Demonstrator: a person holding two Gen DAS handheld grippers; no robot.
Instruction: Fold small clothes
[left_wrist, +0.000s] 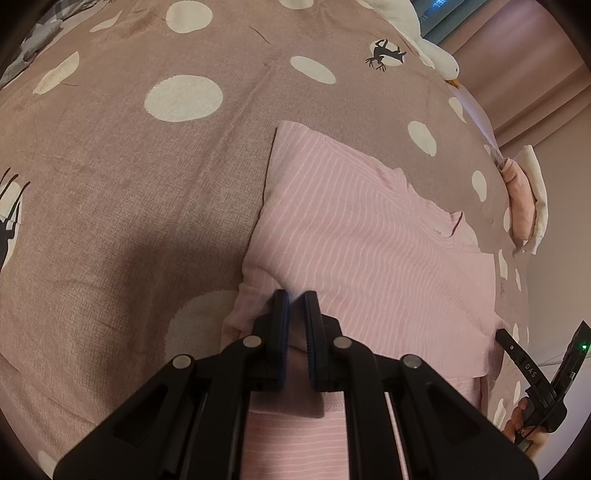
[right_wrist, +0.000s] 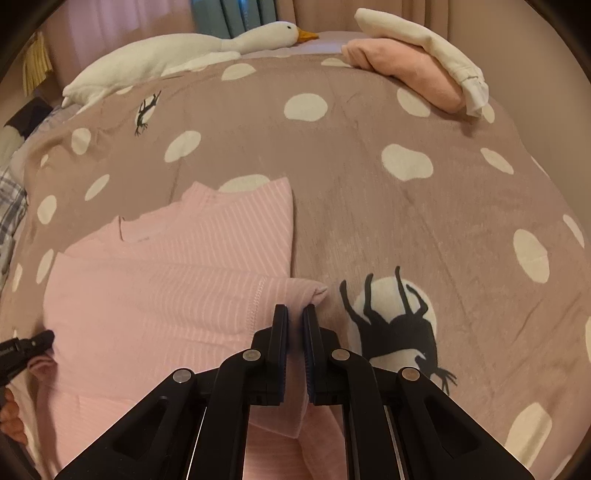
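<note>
A pink shirt with thin white stripes (left_wrist: 362, 236) lies partly folded on a brown bedspread with white dots (left_wrist: 147, 184). My left gripper (left_wrist: 295, 295) is shut on the shirt's near left edge, with pink cloth pinched between its pads. In the right wrist view the same shirt (right_wrist: 166, 295) fills the lower left. My right gripper (right_wrist: 295, 308) is shut on its near right edge, where a small fold of cloth pokes out past the fingertips. Each gripper shows at the edge of the other's view: the right gripper (left_wrist: 517, 350) and the left gripper (right_wrist: 33, 343).
A folded stack of pink and white clothes (right_wrist: 417, 70) sits at the far right of the bed. A white plush goose (right_wrist: 184, 55) lies along the far edge. Plaid fabric (right_wrist: 11, 206) shows at the left. Curtains hang behind the bed.
</note>
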